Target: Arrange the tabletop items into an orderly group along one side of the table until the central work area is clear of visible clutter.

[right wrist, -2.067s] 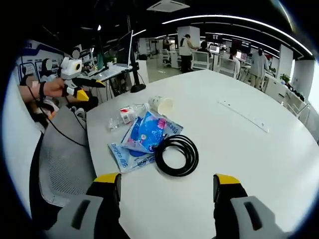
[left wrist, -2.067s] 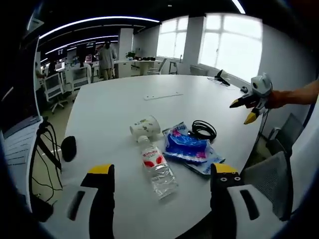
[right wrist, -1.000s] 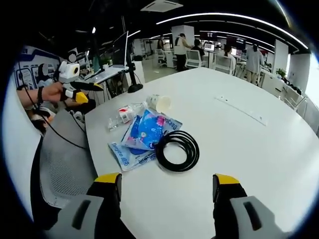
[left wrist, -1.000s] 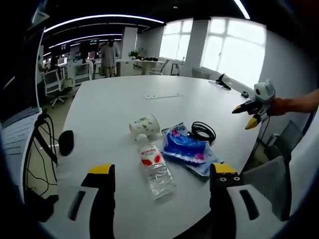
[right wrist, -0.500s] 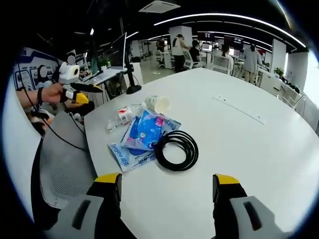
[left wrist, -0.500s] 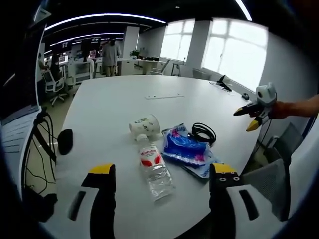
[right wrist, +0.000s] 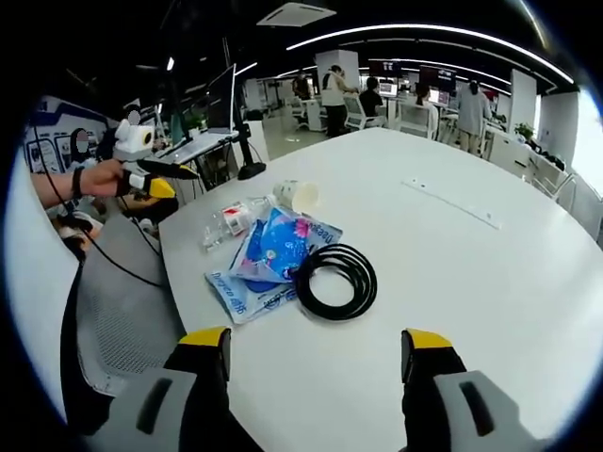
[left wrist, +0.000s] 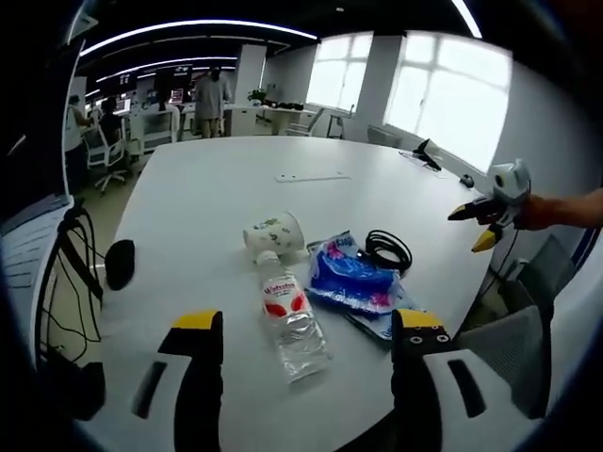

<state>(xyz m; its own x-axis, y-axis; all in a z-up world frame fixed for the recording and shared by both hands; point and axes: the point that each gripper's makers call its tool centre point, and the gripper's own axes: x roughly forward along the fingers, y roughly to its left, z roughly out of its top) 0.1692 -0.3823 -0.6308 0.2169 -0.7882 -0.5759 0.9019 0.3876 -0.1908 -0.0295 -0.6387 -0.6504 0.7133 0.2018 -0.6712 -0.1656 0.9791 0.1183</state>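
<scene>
Claws: my left claw (left wrist: 306, 330) and right claw (right wrist: 312, 347) both gape wide, empty.
Bottle: crinkled clear plastic bottle (left wrist: 292, 318) lying flat, light, slippery; I'd pinch mid-body.
Cable: coiled black cable (right wrist: 335, 281), floppy; grab across the loop.

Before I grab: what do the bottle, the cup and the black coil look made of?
Bottle: clear thin plastic, crinkled and glinting, so likely soft. Cup: looks like matte printed paper, lying on its side. Coil: black cable, probably rubber or plastic sheathed, smooth with a slight sheen.

One bottle (left wrist: 293, 325) – one cup (left wrist: 274, 234) (tipped)
</scene>
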